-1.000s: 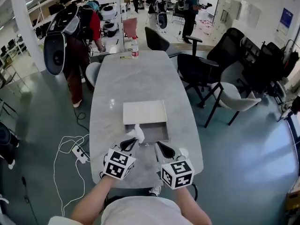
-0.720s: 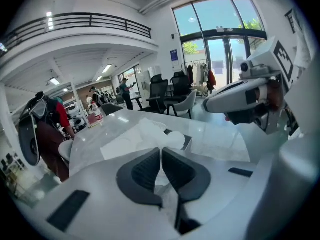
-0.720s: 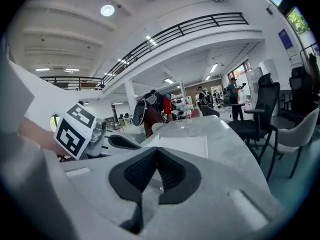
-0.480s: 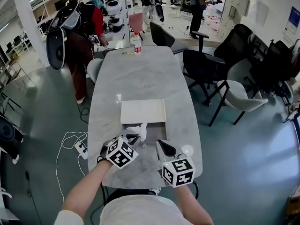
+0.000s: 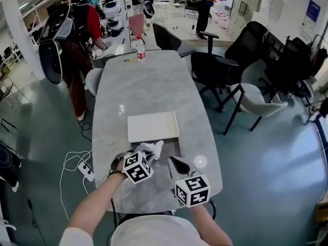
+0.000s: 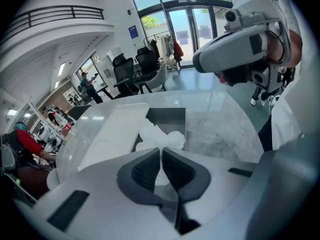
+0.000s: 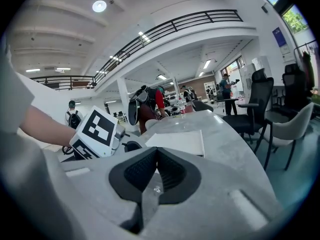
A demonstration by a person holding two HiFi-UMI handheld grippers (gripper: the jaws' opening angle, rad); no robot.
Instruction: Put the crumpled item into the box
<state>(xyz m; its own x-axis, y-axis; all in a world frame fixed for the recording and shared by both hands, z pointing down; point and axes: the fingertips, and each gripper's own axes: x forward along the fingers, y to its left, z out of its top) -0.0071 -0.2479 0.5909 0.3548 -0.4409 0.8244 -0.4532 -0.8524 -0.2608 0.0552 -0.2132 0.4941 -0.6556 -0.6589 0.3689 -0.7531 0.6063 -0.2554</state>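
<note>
White crumpled tissue (image 5: 152, 148) pinched by left gripper (image 5: 145, 156) over box (image 5: 176, 146); right gripper (image 5: 175, 162) fingers together.

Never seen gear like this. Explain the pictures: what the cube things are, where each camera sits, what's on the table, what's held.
A person holds a two-jaw gripper in each hand; the marker cubes are part of the grippers. The head view looks down from a camera on the person's head. The other two views come from cameras riding on each gripper, looking along its jaws. On the grey table lies an open box, a white lid covering its far part, and a bottle stands at the far end. The left gripper is shut on a crumpled white tissue, held at the box's opening. The right gripper is shut and empty.
</note>
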